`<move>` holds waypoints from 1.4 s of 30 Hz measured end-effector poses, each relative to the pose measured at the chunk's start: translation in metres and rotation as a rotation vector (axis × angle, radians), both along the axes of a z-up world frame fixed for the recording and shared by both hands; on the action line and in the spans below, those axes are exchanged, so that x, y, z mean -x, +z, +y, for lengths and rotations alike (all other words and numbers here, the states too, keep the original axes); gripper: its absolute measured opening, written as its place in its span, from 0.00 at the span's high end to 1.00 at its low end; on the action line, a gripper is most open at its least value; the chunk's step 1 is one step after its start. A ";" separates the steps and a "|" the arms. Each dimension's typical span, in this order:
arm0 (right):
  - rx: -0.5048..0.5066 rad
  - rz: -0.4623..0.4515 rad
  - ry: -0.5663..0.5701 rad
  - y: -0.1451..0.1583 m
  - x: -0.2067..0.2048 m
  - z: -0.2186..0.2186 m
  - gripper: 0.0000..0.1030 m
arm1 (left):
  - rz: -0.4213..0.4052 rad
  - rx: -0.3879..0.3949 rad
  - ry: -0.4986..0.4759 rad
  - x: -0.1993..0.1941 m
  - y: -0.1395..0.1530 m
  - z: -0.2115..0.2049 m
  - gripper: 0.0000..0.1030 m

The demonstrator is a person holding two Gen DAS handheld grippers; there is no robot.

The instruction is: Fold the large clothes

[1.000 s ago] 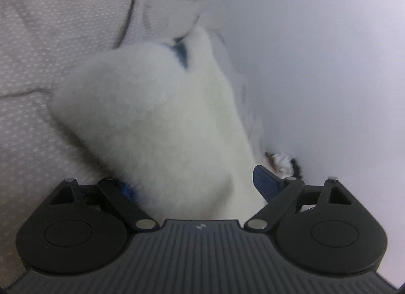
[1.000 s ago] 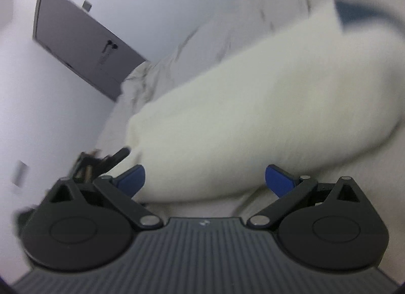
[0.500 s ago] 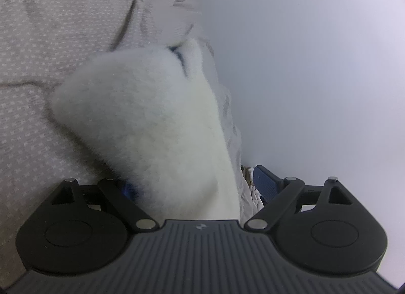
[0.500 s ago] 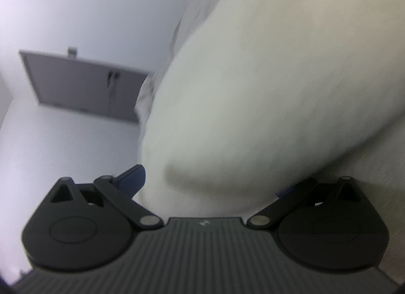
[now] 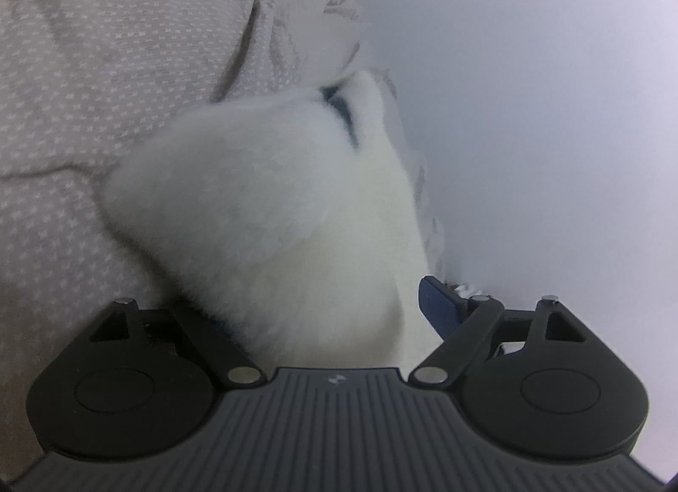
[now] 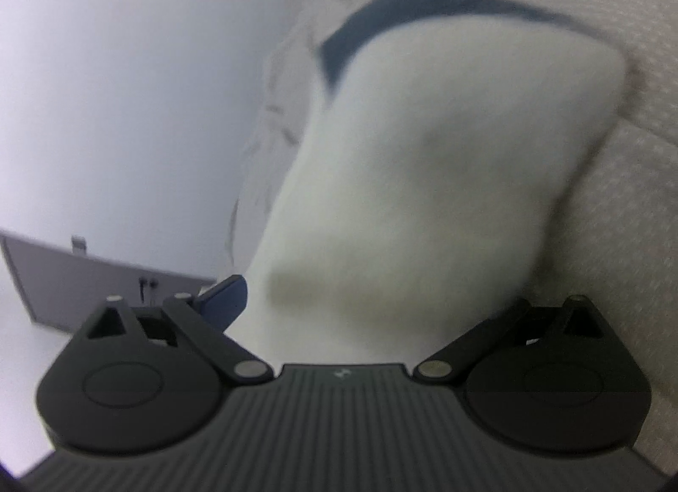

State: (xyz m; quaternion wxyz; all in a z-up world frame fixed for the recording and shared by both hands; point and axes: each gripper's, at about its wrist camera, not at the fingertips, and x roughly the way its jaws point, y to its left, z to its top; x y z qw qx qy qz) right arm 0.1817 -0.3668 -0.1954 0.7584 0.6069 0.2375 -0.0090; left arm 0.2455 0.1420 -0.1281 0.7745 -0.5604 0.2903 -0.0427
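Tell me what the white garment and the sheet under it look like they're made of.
White garment: likely fleece or faux fur, matte, with a fuzzy soft-edged pile. Sheet: thin woven fabric, probably cotton, grey with tiny pale printed flecks and crisp wrinkles.

Both wrist views close on fleece (image 5: 275, 212).

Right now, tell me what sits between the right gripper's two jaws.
The white fleece garment fills the gap of the right gripper, whose jaws are closing; the right wrist view shows it. Its navy trim lies farther out.
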 end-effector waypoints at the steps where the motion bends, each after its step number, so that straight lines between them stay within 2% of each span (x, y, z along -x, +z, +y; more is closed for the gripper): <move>1: -0.006 0.005 -0.012 -0.002 -0.001 -0.005 0.10 | 0.002 -0.011 -0.002 -0.001 0.000 -0.001 0.16; 2: -0.008 0.008 -0.023 -0.003 0.001 -0.007 0.12 | 0.007 -0.029 -0.006 -0.002 0.001 -0.002 0.17; 6: 0.055 0.038 -0.019 -0.001 0.004 -0.004 0.29 | 0.050 -0.141 -0.023 -0.005 0.008 -0.006 0.40; 8: 0.075 0.021 -0.014 0.002 0.006 0.000 0.36 | 0.046 -0.171 -0.030 -0.006 0.011 -0.007 0.46; 10: 0.112 -0.014 -0.005 0.008 0.007 0.008 0.49 | 0.034 -0.205 -0.034 -0.004 0.018 -0.009 0.51; 13: 0.210 -0.076 0.019 0.025 0.022 0.019 0.58 | -0.002 -0.262 -0.039 0.000 0.030 -0.013 0.57; 22: 0.368 -0.183 0.062 0.064 0.058 0.032 0.63 | -0.072 -0.252 -0.026 0.032 0.057 -0.010 0.62; 24: 0.372 -0.196 0.064 0.073 0.069 0.033 0.63 | -0.086 -0.257 -0.028 0.040 0.066 -0.011 0.62; 27: 0.384 -0.212 0.079 0.085 0.058 0.020 0.63 | -0.120 -0.283 -0.033 0.050 0.080 -0.016 0.62; 31: 0.399 -0.241 0.081 0.107 0.051 0.008 0.63 | -0.166 -0.279 -0.047 0.057 0.098 -0.025 0.62; 35: 0.408 -0.257 0.072 0.126 0.040 -0.006 0.63 | -0.208 -0.324 -0.093 0.046 0.125 -0.043 0.62; 42: 0.381 -0.287 0.036 0.165 0.014 -0.061 0.63 | -0.228 -0.321 -0.154 -0.011 0.170 -0.101 0.62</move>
